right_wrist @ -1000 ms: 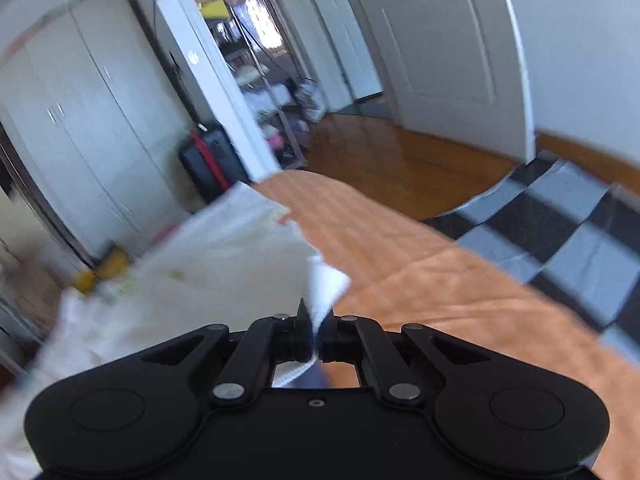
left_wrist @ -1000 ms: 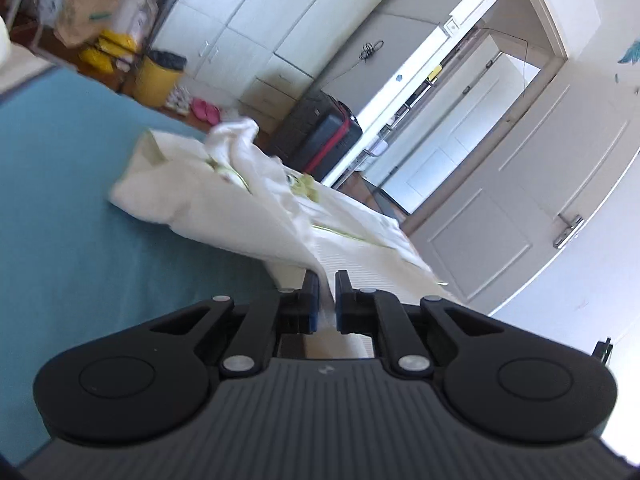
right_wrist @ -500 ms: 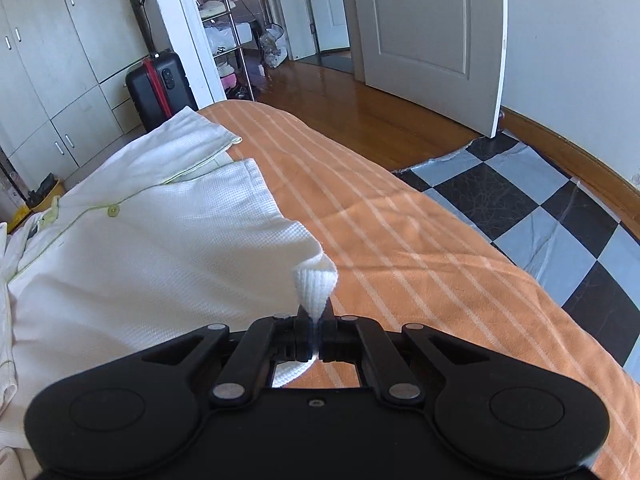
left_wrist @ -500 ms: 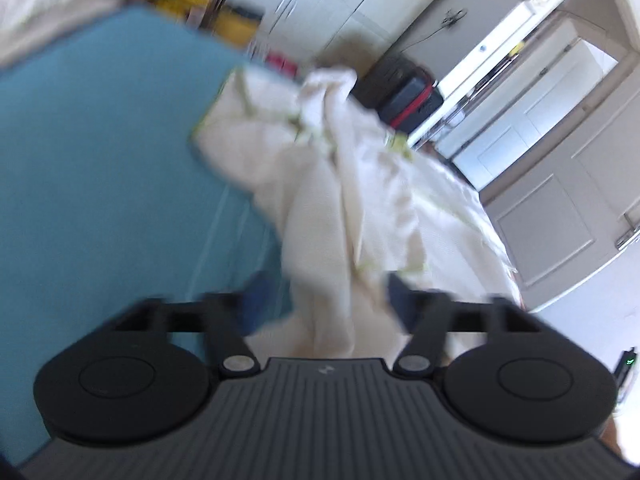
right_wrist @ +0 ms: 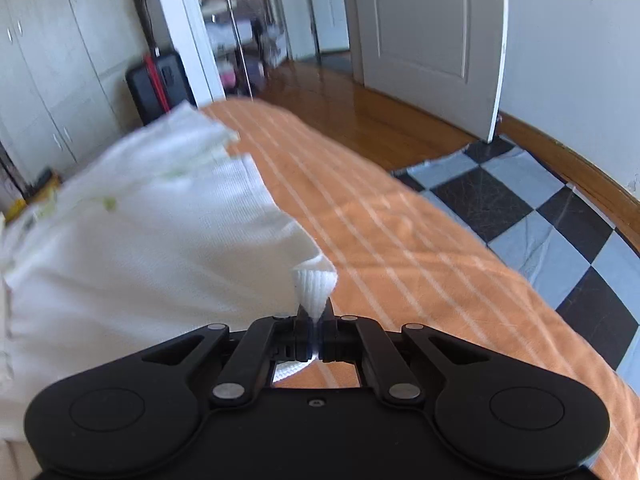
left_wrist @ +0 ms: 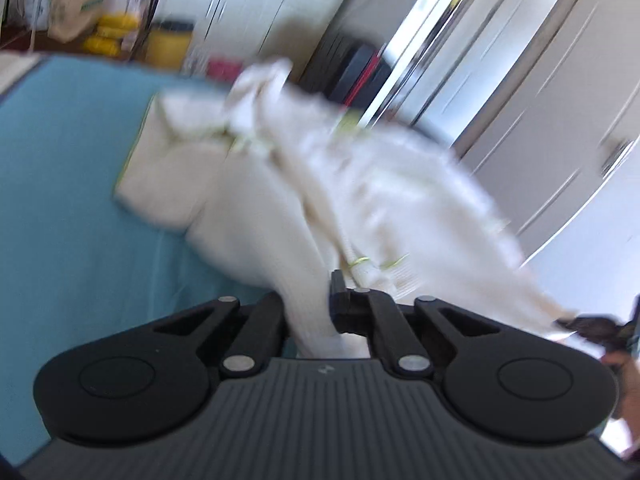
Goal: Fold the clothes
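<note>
Much blur — garment (left_wrist: pixel 360 200) folds perhaps hidden

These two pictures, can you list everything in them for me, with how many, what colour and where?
garment: one, white with green trim, spread on the bed, pinched at two places
blue sheet: one, under the garment's left side
orange cover: one, white stripes, right side of the bed
suitcase: one, black with red strip, by the wardrobe
wardrobe: one, white, far wall
door: one, white, open
checked mat: one, black and grey, on the wooden floor
yellow tub: one, floor beyond the bed; blurred
left gripper: black, shut on the garment
right gripper: black, shut on a garment corner
hand: one, lower right of the left view
</note>
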Tool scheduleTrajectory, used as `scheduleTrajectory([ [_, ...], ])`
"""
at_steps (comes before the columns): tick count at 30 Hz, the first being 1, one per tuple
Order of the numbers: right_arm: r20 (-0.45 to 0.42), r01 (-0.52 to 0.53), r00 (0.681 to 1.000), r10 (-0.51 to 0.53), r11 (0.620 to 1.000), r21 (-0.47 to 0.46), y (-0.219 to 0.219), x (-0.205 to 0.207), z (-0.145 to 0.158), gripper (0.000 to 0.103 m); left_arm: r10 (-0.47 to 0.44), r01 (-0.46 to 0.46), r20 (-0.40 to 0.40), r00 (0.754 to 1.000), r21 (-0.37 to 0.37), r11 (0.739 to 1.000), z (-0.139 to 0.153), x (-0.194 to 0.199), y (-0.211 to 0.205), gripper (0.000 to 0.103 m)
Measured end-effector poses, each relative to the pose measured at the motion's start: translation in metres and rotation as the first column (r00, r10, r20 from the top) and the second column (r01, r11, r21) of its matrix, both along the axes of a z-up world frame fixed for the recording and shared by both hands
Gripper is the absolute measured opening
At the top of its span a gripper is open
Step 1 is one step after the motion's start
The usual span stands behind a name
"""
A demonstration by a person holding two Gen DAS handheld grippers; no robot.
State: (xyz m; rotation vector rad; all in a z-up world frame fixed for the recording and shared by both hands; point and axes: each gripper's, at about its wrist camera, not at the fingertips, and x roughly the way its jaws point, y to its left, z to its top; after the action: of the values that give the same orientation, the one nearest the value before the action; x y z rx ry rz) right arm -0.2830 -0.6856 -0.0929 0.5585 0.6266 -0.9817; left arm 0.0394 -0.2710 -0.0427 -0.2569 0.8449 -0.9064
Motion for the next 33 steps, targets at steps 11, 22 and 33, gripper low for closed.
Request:
scheduleTrajectory([
  [11,-0.141,0.036,0.989,-0.031,0.999,0.030,-0.003,-0.003,-0.018,0.001,0.090,-0.083,-0.080,0.993,0.088,0.993,-0.040,0.007,0.022,0.001],
  [22,-0.119,-0.076,0.992,0.051,0.972,-0.224,0.062,0.008,0.060,0.054,0.069,-0.063,-0.063,0.996,0.095,0.994,-0.043,-0.001,0.017,0.013],
  [33,0.265,-0.792,0.603,0.753,0.525,0.311,0.202,0.106,0.016,0.060,-0.155,0.169,-0.114,0.981,0.130,0.977,-0.023,0.029,-0.032,0.004],
])
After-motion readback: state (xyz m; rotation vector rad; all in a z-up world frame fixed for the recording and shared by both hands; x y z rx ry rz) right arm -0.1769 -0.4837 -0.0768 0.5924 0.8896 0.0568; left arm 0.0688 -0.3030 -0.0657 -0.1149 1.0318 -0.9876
